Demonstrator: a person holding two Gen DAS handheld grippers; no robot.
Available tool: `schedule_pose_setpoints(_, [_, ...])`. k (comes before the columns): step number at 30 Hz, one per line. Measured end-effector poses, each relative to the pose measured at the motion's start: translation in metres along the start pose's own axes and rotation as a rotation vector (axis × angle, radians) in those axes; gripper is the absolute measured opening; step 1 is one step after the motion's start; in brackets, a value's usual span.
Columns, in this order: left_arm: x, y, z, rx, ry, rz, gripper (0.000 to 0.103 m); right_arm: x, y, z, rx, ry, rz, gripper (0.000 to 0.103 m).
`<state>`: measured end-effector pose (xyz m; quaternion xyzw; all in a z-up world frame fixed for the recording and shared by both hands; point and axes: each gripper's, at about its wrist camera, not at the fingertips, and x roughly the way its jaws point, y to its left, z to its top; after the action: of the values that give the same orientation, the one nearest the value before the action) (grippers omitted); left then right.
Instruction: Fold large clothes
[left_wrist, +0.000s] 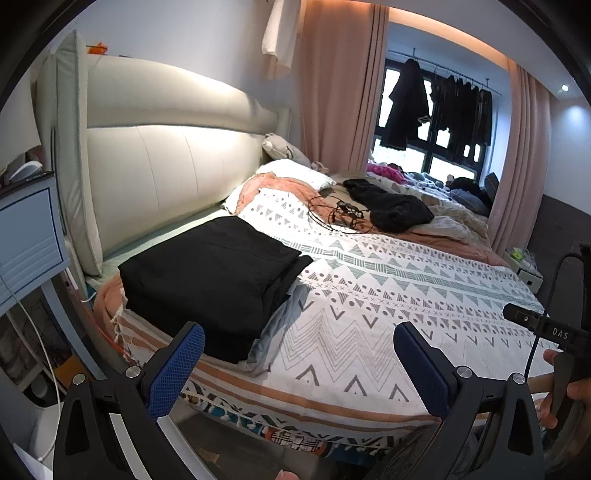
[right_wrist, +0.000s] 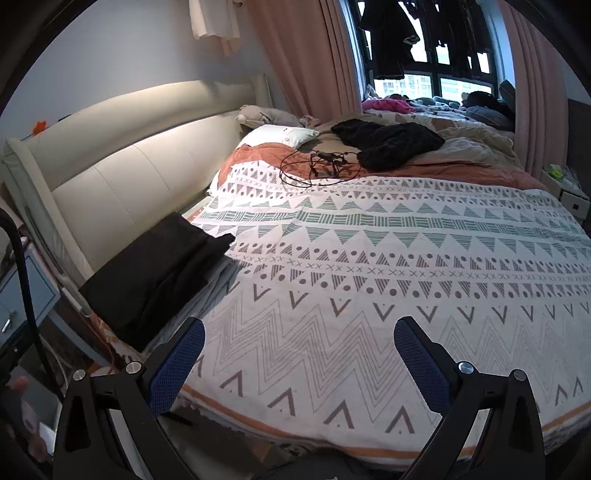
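Both tools released, holding nothing: left tool (left_wrist: 299, 345) and right tool (right_wrist: 299, 341) hover over the near edge of the bed (right_wrist: 369, 277). Folded black garment (left_wrist: 210, 280) lies ahead-left of both, by the headboard (left_wrist: 166, 166). Crumpled dark clothing (right_wrist: 388, 142) far ahead, beside tangled cables (right_wrist: 317, 166).
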<state>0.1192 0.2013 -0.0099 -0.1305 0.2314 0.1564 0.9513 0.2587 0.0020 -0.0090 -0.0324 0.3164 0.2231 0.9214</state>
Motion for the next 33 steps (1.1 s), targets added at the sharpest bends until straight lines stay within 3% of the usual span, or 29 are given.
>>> schedule_pose_setpoints(10, [-0.045,-0.020,-0.039,0.042,-0.023,-0.050,0.102,-0.075,-0.030,-0.049,0.032,-0.100,-0.030,0.103])
schedule_pose_setpoints(20, [-0.087,-0.043,-0.073,0.109,-0.052,-0.050,0.102,-0.123,-0.054,-0.098,0.051,-0.140,-0.051,0.103])
schedule_pose_setpoints(33, [-0.115,-0.068,-0.110,0.156,-0.049,-0.115,0.102,-0.178,-0.065,-0.153,0.050,-0.195,-0.096,0.103])
